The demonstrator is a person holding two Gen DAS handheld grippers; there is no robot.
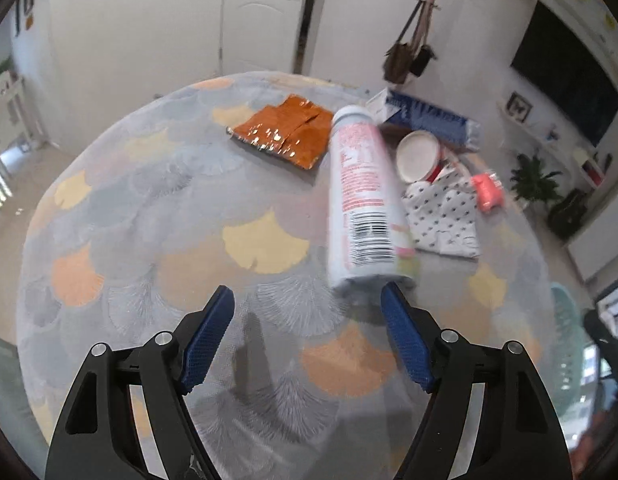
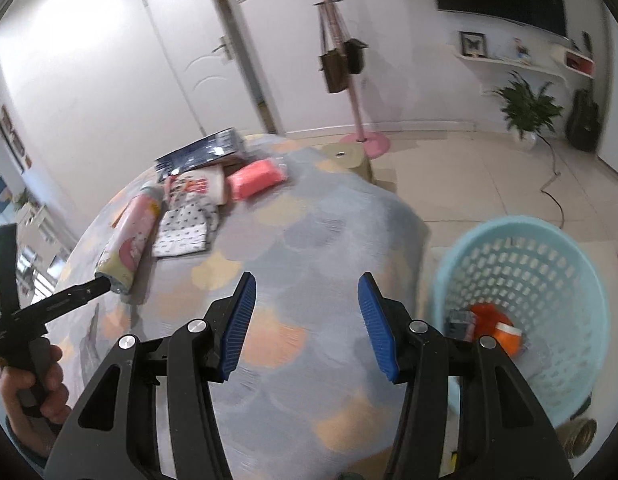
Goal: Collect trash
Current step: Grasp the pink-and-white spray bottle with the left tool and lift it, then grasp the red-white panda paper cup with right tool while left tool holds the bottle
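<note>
A tall pink and white canister lies on the round table, its near end just ahead of the right finger of my open left gripper. An orange foil wrapper lies beyond it. A paper cup, a dotted white packet and a pink packet lie to the right. In the right wrist view my right gripper is open and empty above the table edge. The canister lies far left, at the left gripper's tip. A light blue basket holds orange trash.
A blue patterned pack lies at the table's far edge, also seen in the right wrist view. A pink coat stand with bags, a plant and a guitar stand on the tiled floor beyond.
</note>
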